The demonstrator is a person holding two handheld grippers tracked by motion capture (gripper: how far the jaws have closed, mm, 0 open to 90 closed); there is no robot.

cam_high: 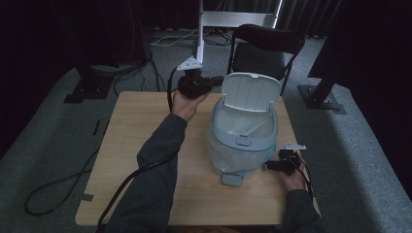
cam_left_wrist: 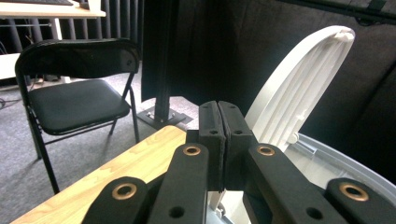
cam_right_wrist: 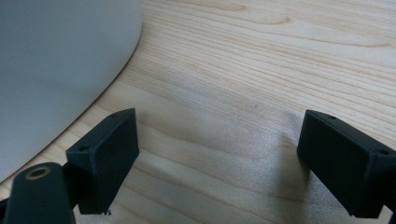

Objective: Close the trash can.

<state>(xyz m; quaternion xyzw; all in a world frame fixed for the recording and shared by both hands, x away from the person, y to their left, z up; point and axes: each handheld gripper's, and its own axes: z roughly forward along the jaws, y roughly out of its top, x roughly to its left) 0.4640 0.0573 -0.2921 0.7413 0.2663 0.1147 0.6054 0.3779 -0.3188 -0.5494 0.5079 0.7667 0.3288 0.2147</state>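
Note:
A pale blue-white bin [cam_high: 241,145] with a plastic liner stands on the wooden table [cam_high: 141,145], its white lid [cam_high: 250,92] swung up and open. My left gripper [cam_high: 216,81] hovers beside the lid's left edge. In the left gripper view its jaws [cam_left_wrist: 225,109] are pressed together with nothing between them, and the ribbed underside of the lid [cam_left_wrist: 299,88] rises just beyond, over the bin rim [cam_left_wrist: 345,161]. My right gripper [cam_high: 268,166] rests low by the bin's right base. It stands open [cam_right_wrist: 219,140] over bare wood [cam_right_wrist: 261,56], next to the bin wall [cam_right_wrist: 56,60].
A black folding chair [cam_high: 265,48] stands behind the table's far edge, also seen as the chair [cam_left_wrist: 74,93] at left. A metal stand [cam_high: 199,34] and a black post [cam_left_wrist: 161,56] are behind. Cables [cam_high: 53,189] lie on the carpet at left.

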